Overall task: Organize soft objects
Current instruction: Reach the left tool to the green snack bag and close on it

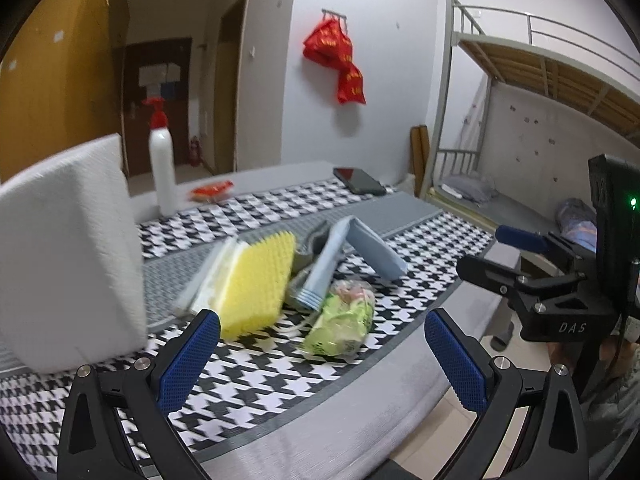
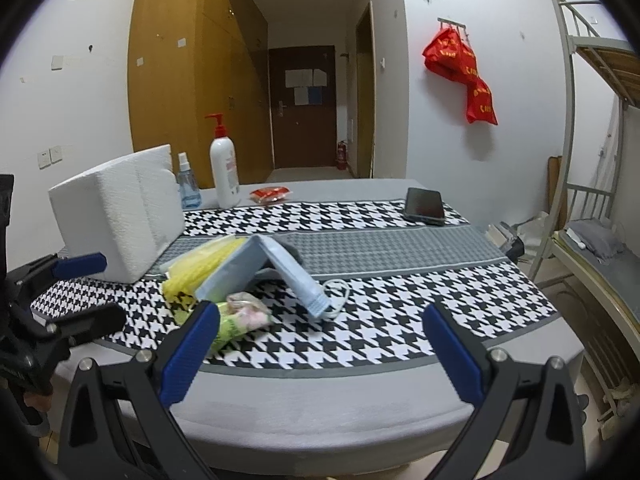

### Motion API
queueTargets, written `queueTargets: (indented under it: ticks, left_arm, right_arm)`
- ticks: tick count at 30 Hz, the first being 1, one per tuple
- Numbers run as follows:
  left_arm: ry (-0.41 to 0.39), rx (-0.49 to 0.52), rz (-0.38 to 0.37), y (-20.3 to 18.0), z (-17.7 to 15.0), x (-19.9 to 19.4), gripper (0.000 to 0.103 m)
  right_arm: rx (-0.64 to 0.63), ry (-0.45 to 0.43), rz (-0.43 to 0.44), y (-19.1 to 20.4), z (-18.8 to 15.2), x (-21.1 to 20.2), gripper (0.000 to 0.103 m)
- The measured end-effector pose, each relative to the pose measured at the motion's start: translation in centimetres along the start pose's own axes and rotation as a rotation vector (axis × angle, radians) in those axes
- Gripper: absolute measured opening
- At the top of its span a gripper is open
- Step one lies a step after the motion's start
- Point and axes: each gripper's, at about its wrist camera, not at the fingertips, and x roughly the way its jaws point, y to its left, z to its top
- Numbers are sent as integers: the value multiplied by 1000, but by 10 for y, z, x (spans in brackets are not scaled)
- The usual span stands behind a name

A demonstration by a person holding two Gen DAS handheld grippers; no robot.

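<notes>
Your left claw (image 1: 322, 350) stood wide and empty, with the yellow sponge (image 1: 256, 284) just ahead of its left finger and the green packet (image 1: 340, 320) between the fingers, farther on. Your right claw (image 2: 320, 344) was equally wide; the blue cloth (image 2: 276, 270) lay ahead, left of centre, on the mat (image 2: 400, 312).

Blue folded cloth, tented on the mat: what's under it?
Under the blue folded cloth, a dark grey soft item pokes out at the ridge; the rest is covered. A white cord emerges at its near end.
</notes>
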Motion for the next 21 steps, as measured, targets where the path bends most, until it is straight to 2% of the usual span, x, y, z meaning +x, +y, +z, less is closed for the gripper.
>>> queueTargets:
  ticks: [12, 18, 21]
  left_arm:
    - [125, -2, -38, -10, -7, 46, 102]
    - [182, 1, -25, -9, -6, 62, 96]
    - [203, 11, -18, -12, -7, 67, 87]
  right_arm:
    - [22, 40, 16, -13, 0, 26, 102]
    - [34, 51, 20, -21, -1, 35, 102]
    - [43, 51, 25, -24, -2, 36, 102]
